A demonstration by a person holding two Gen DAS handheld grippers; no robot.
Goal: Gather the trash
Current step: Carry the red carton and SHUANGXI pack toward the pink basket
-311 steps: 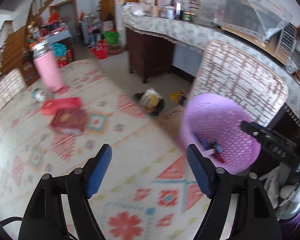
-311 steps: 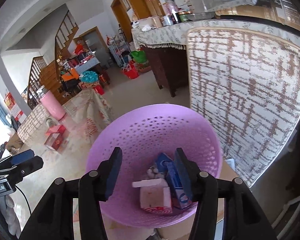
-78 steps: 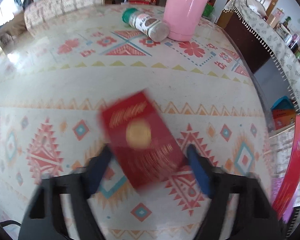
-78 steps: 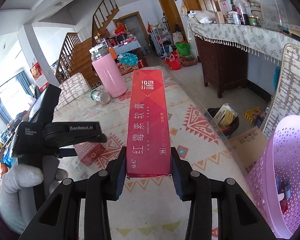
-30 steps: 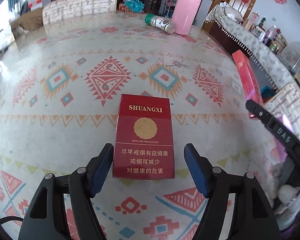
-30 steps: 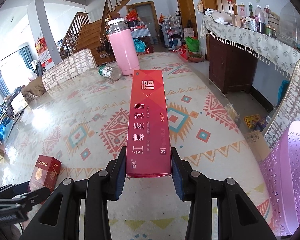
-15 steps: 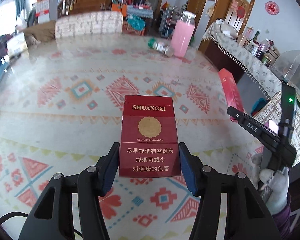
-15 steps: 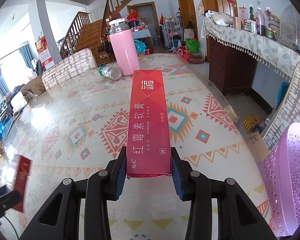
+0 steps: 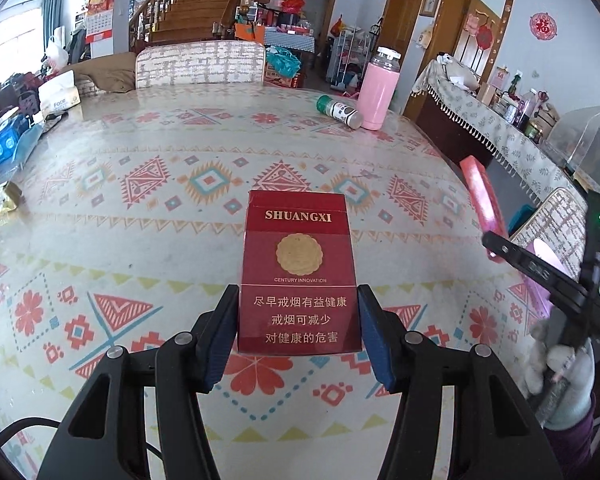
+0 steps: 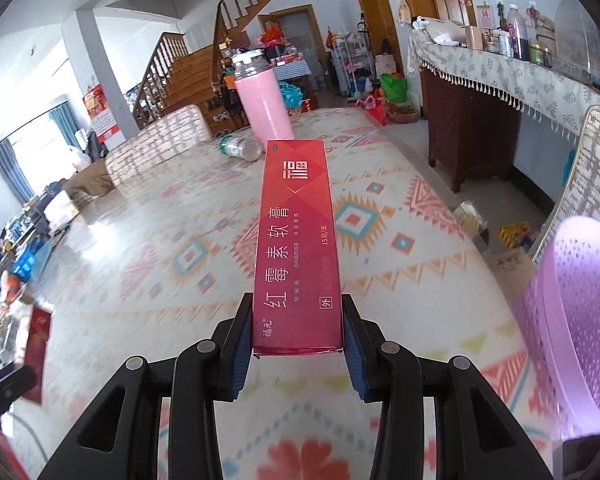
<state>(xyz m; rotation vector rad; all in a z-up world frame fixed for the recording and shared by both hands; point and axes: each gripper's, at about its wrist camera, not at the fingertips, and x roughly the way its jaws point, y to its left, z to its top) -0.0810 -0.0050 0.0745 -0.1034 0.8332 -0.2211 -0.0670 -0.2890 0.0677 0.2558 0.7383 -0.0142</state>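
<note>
While gripped, both boxes — cigarette pack (image 9: 299, 280), long carton (image 10: 296, 248) — point lengthwise forward.

Two wrist fisheyes rode close behind their fingers, angled down across the table (image 9: 148, 184) — both caught the flask (image 9: 378, 90) (image 10: 265, 106), the staircase, each other's gripper at frame edge.

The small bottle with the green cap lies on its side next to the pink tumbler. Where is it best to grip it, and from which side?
Grip the bottle across its clear round body, near the middle, coming from above. It lies flat on the table with its far end close to the pink tumbler, so an approach from that end looks blocked, and probably the fingers should straddle its width.
</note>
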